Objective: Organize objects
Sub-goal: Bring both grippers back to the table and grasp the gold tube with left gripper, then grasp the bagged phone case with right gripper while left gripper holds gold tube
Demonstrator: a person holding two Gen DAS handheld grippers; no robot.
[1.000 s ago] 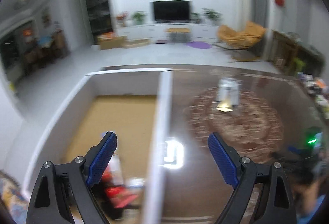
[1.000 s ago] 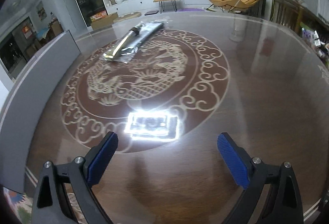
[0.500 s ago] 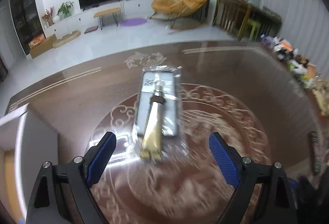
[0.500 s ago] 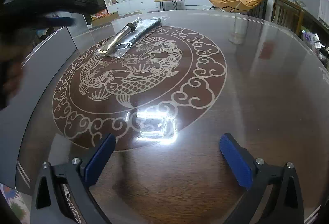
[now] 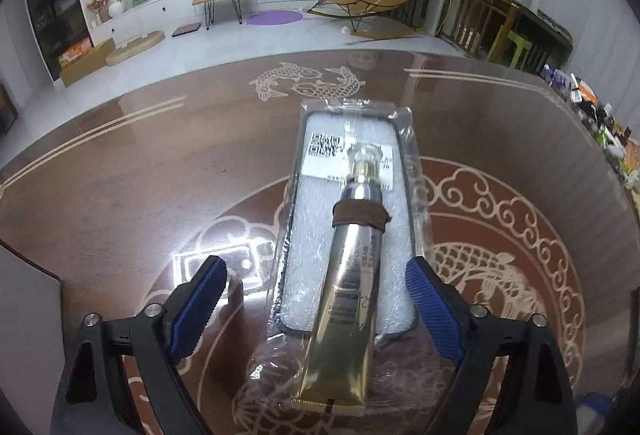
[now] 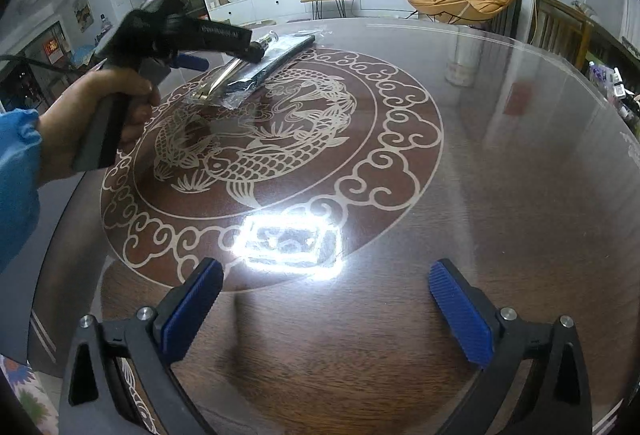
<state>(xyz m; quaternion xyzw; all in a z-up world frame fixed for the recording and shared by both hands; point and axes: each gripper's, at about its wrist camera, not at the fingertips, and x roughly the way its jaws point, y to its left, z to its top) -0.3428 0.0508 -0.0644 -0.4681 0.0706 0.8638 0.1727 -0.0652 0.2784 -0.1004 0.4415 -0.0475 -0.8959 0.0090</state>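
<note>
Gold-silver cosmetic tube (image 5: 352, 291) lies on bagged phone case (image 5: 348, 195), middle of glass-topped table (image 5: 140, 175). Tube long axis runs straight away from left gripper (image 5: 316, 309), crimped end nearest, between blue pads. Left gripper spread wide, holds nothing, clearly nearer. Right gripper (image 6: 326, 309) also spread, empty, well apart from tube. Compared with one second ago: left gripper swung from white box over to tube; right almost same.

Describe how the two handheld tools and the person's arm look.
Both the left tool and the right tool have black angular frames, silver bolts and ribbed blue fingertip pads. The left hand is bare, with a blue sleeve and a dark cable.
</note>
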